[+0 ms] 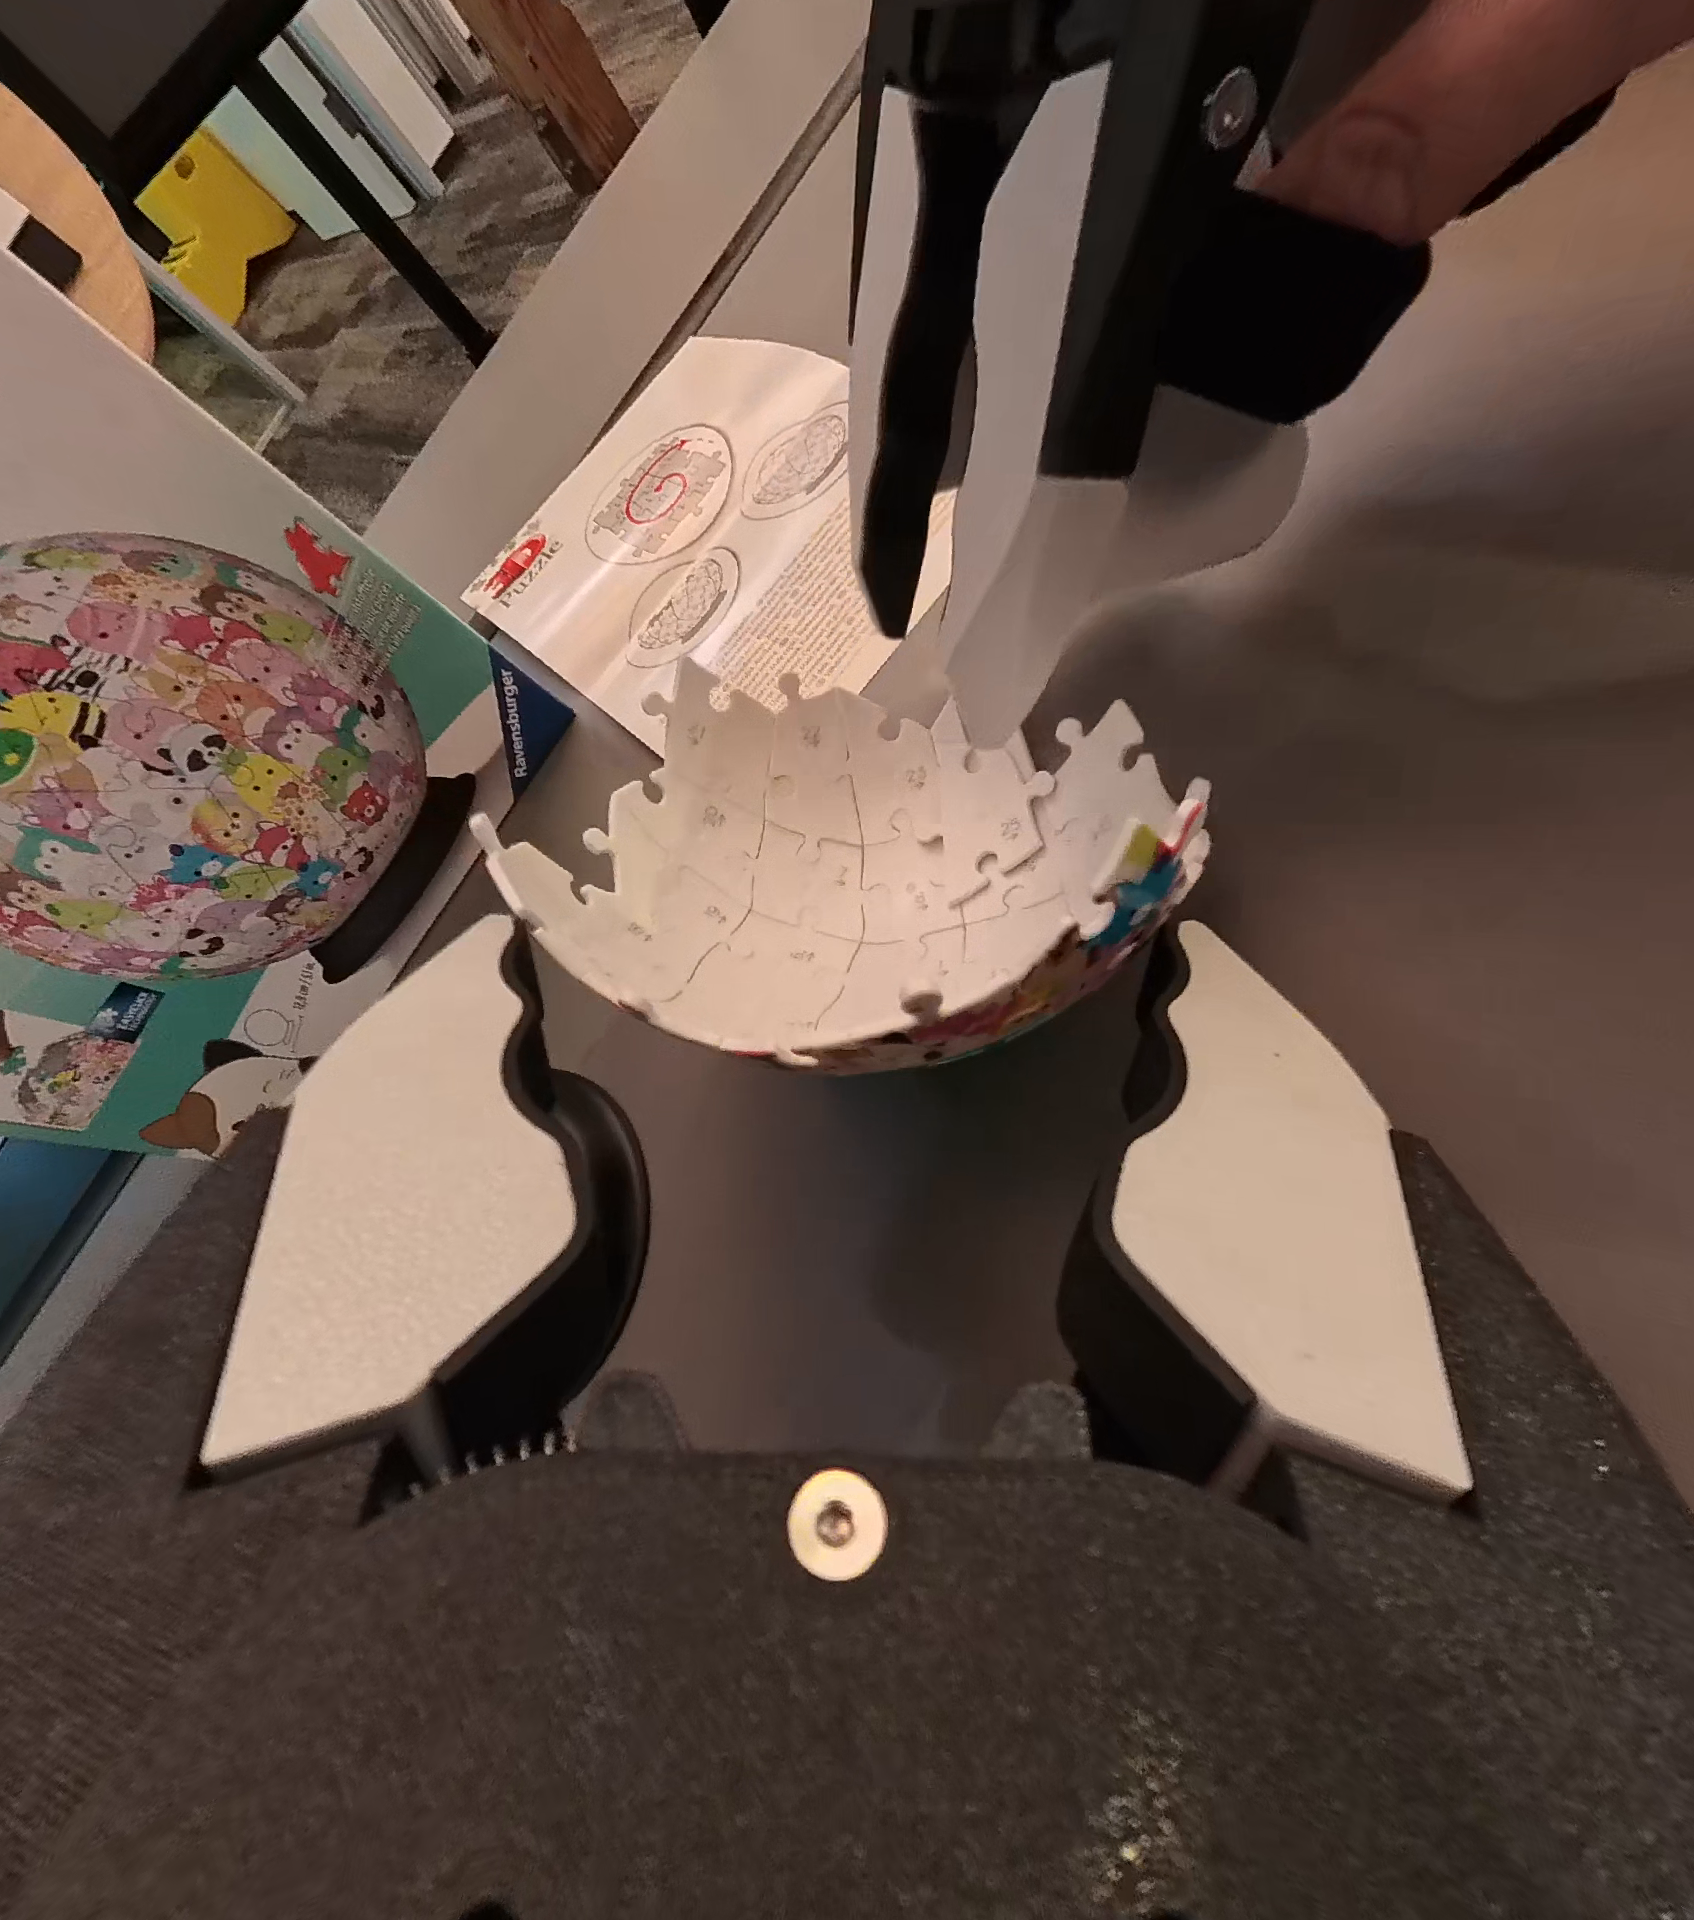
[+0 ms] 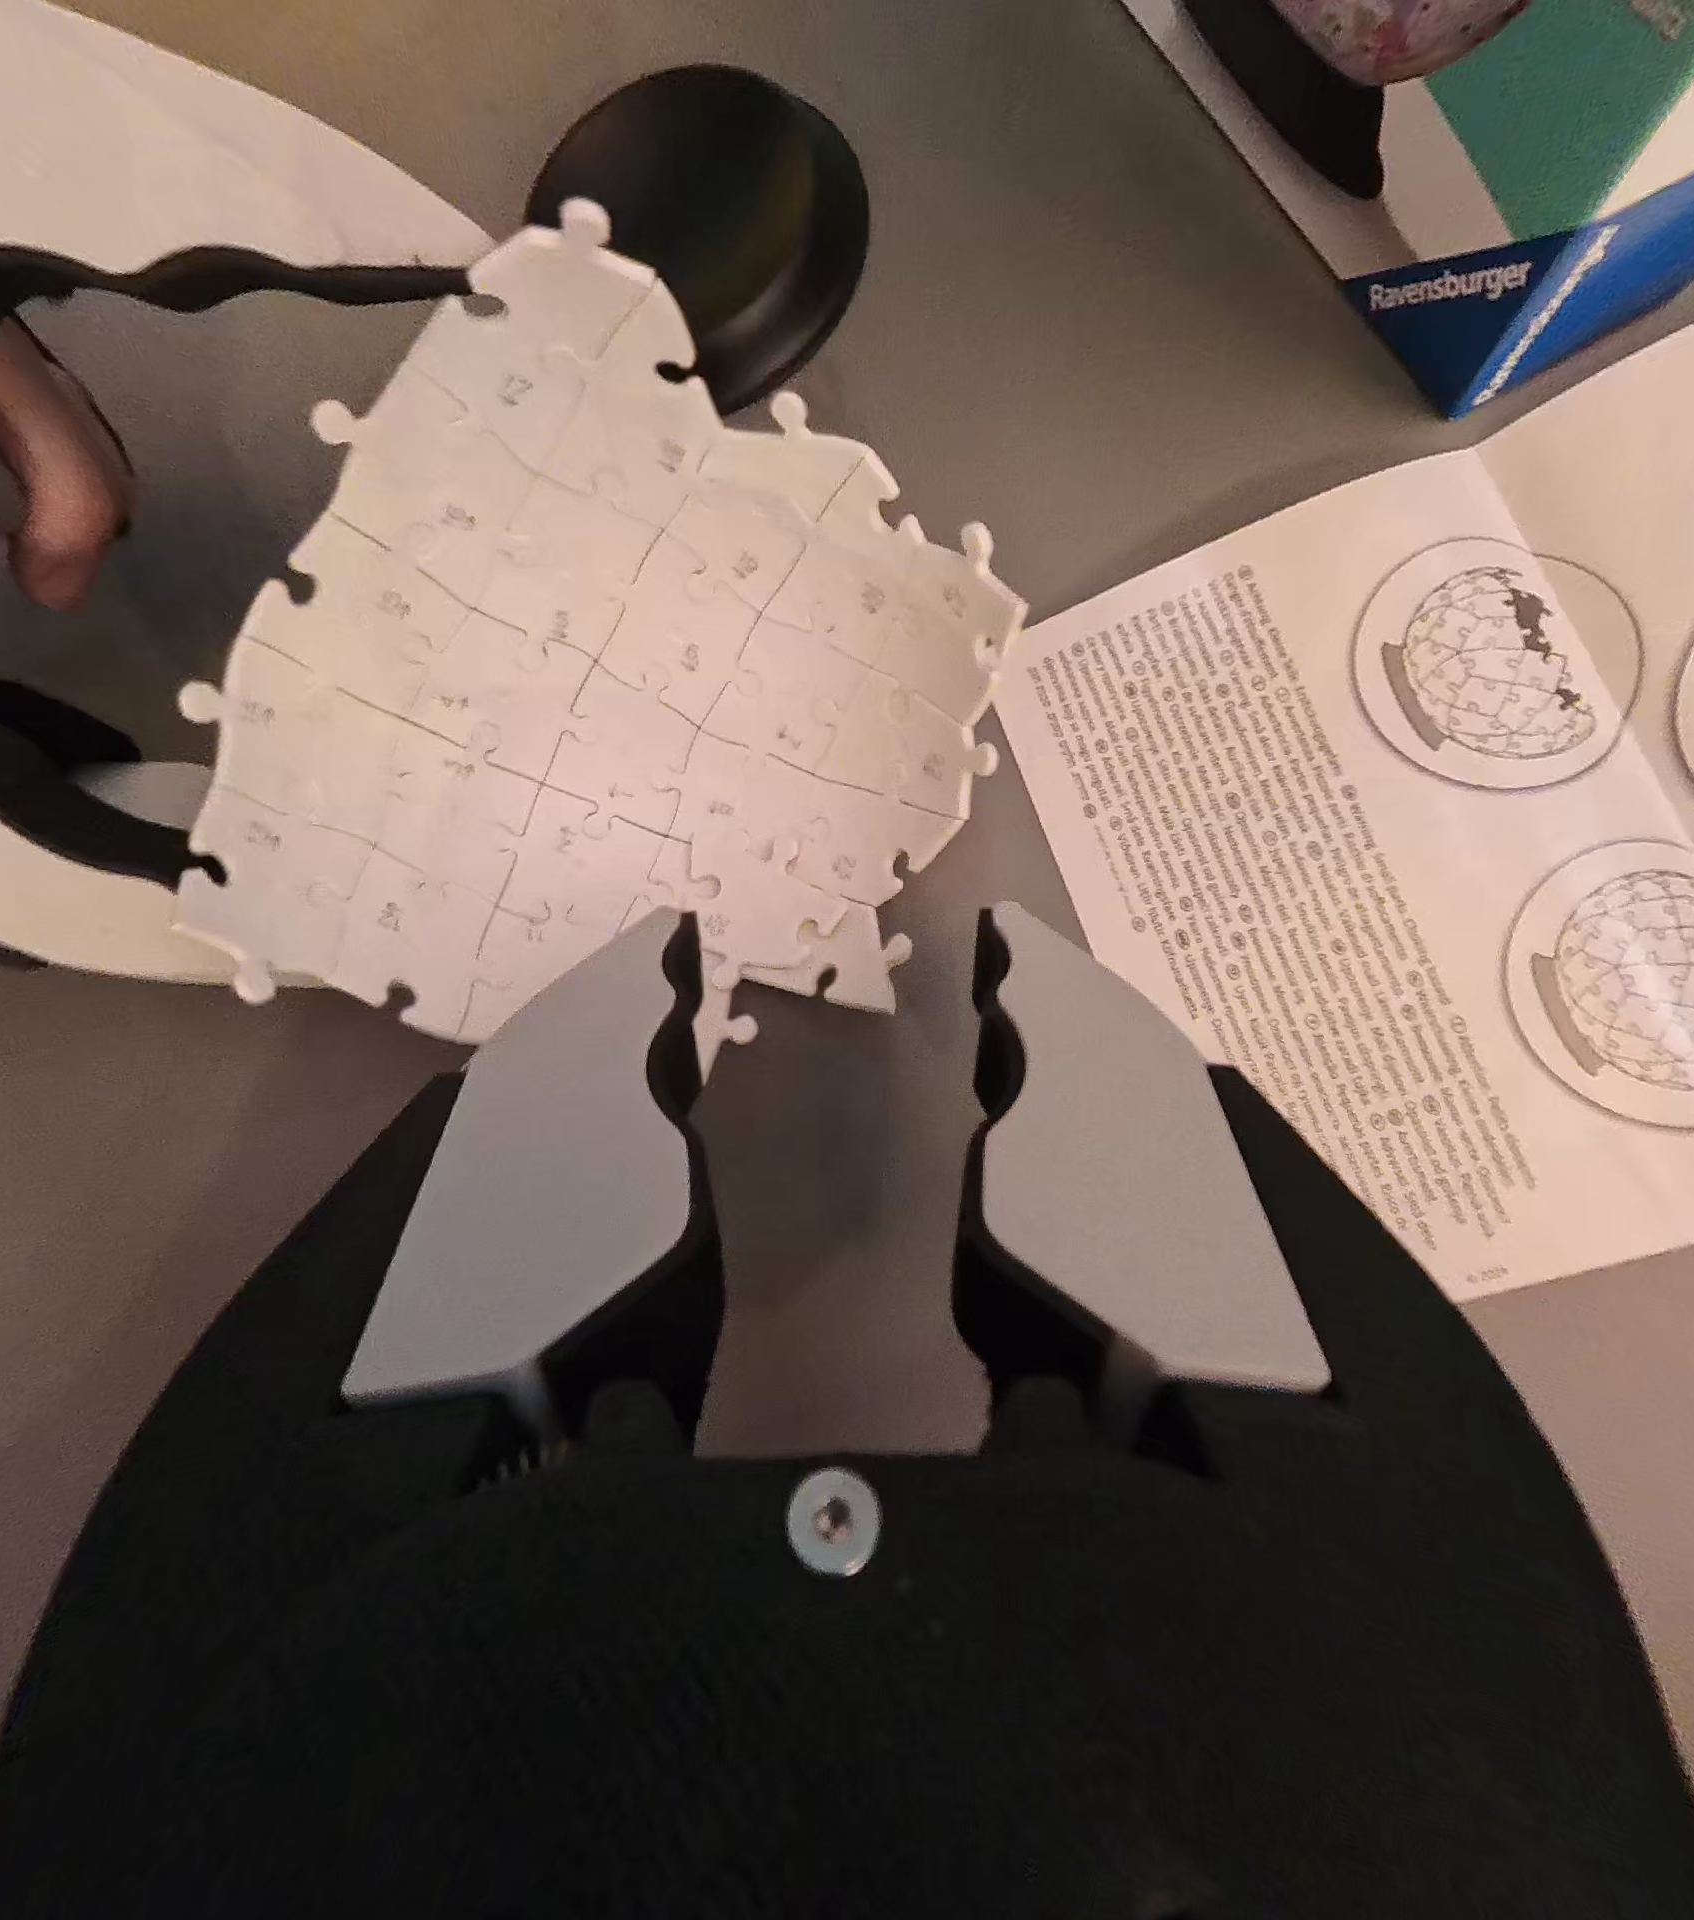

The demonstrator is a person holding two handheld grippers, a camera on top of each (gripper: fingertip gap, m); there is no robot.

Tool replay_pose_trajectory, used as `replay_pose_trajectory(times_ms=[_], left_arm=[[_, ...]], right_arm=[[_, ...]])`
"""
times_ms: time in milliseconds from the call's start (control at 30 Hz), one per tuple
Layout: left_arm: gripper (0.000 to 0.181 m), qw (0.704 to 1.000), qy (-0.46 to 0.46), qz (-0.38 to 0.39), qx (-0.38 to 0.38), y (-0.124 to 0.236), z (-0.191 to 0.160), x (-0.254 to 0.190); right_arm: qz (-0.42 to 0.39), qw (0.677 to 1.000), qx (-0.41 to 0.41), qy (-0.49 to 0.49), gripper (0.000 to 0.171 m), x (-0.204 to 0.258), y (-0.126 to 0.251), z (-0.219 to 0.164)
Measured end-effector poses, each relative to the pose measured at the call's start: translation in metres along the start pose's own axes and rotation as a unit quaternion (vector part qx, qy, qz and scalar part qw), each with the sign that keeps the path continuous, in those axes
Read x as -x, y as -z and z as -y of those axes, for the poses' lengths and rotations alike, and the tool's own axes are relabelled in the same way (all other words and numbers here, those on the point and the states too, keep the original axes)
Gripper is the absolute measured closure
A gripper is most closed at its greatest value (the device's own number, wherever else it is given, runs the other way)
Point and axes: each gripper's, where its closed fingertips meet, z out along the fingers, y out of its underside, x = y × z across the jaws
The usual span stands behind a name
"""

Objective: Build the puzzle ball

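We've got a plain grey tabletop [image 1: 1549, 935] here, with patterned carpet and a yellow stool [image 1: 219, 223] showing at the upper left of the left wrist view. The half-built puzzle ball [image 1: 822, 894] sits mid-frame, a white numbered bowl pinched between our left gripper [image 1: 843, 977] fingers at its sides. Our right gripper [image 2: 832, 956] comes down onto its far rim, jaws apart around the loose puzzle piece [image 2: 718, 1023]; can't tell if it's gripping. Only the right view shows the black stand [image 2: 770, 239] at top centre. The puzzle box [image 1: 147, 748] and instruction sheet [image 2: 1394, 831] show in both.
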Motion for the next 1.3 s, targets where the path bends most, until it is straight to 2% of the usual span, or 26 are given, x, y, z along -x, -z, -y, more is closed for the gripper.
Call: replay_pose_trajectory(times_ms=[233, 433, 533, 667, 867, 1167, 1300], left_arm=[[0.073, 1.000, -0.004, 0.002, 0.000, -0.001, 0.003, -0.001], [0.073, 1.000, -0.014, 0.007, 0.000, -0.001, 0.007, -0.002], [0.073, 1.000, -0.016, 0.009, 0.000, -0.001, 0.007, -0.002], [0.073, 1.000, -0.017, 0.010, 0.000, -0.001, 0.006, -0.002], [0.073, 1.000, -0.014, 0.008, 0.001, -0.001, 0.005, -0.002], [0.074, 1.000, -0.008, 0.005, 0.001, -0.002, 0.004, -0.002], [0.074, 1.000, -0.008, 0.003, 0.002, -0.002, 0.004, -0.002]], right_arm=[[-0.033, 0.996, 0.066, -0.041, 0.111, 0.001, -0.018, -0.012], [-0.072, 0.993, 0.088, -0.008, 0.110, -0.006, -0.019, -0.013], [-0.047, 0.996, 0.079, -0.017, 0.107, 0.003, -0.021, -0.009], [-0.069, 0.993, 0.100, 0.003, 0.106, 0.000, -0.022, -0.013], [-0.065, 0.993, 0.102, 0.014, 0.123, 0.000, -0.019, -0.014], [-0.076, 0.993, 0.092, 0.002, 0.130, -0.011, -0.009, -0.016], [-0.073, 0.993, 0.085, 0.026, 0.133, -0.013, -0.007, -0.015]])
